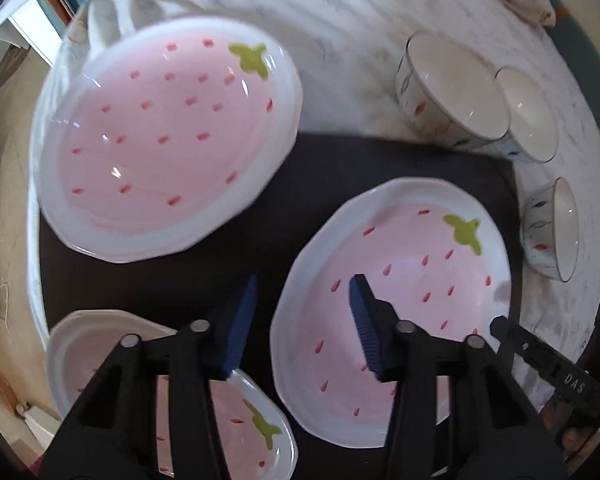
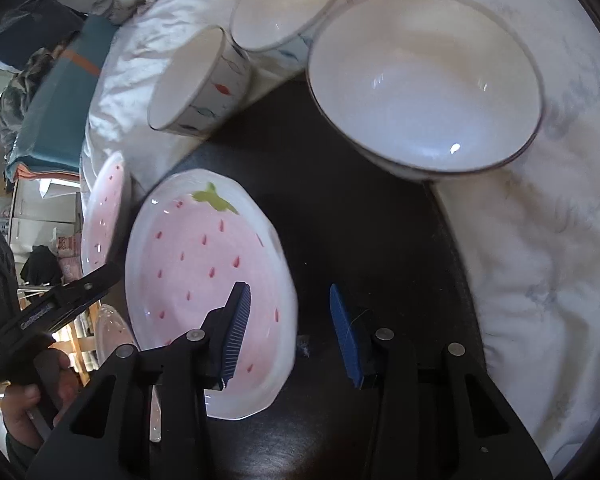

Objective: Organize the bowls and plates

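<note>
Strawberry plates [image 1: 164,136] and white bowls [image 2: 424,80] sit on dark mat [image 1: 320,168] over marble-print cloth [image 1: 340,20]; both claws apart.

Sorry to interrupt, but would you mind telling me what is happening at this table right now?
A person holds a gripper in each hand above a dark mat with three strawberry plates and three white bowls around it. The left gripper and the right gripper are both open and empty, either side of the nearest strawberry plate. The largest bowl sits just ahead of the right gripper. Nothing is stacked yet.

Plates [image 1: 396,300] on mat [image 1: 308,184], bowls [image 1: 456,88] behind
</note>
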Demonstrator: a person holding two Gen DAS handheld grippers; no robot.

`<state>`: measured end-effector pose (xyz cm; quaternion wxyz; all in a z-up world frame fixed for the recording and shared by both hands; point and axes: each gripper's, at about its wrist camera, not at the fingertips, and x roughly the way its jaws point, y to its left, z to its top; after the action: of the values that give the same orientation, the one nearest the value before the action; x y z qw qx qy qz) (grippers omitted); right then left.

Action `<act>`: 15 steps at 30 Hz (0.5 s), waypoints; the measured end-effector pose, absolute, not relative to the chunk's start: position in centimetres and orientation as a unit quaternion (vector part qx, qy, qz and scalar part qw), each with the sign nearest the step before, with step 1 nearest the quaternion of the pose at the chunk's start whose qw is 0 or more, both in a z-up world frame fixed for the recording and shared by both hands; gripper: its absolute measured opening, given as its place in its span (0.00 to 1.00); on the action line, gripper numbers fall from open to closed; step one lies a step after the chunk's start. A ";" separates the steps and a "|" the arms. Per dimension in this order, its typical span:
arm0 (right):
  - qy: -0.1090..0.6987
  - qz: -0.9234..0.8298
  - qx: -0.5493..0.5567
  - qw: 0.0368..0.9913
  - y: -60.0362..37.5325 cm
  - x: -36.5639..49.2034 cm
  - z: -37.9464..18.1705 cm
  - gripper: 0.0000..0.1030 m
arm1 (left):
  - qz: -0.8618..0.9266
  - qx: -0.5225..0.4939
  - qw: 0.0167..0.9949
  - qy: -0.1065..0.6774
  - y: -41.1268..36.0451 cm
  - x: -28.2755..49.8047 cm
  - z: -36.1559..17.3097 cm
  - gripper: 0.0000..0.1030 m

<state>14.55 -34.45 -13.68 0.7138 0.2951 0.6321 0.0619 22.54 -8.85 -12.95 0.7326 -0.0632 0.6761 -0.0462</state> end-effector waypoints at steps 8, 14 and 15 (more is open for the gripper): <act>0.644 0.085 0.278 0.707 -33.0 14.5 -14.3 0.20 | -0.049 -0.057 0.716 0.694 -9.7 22.3 -15.0 0.35; 0.644 0.083 0.263 0.713 -32.7 14.5 -14.7 0.13 | -0.053 -0.051 0.719 0.692 -10.3 21.8 -15.0 0.34; 0.643 0.085 0.273 0.711 -33.1 14.4 -14.8 0.12 | -0.059 -0.052 0.714 0.695 -10.4 21.7 -15.3 0.33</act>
<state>14.40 -33.08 -14.76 0.7106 0.2732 0.6428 0.0847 21.69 -10.43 -15.27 0.7142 -0.0524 0.6954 -0.0590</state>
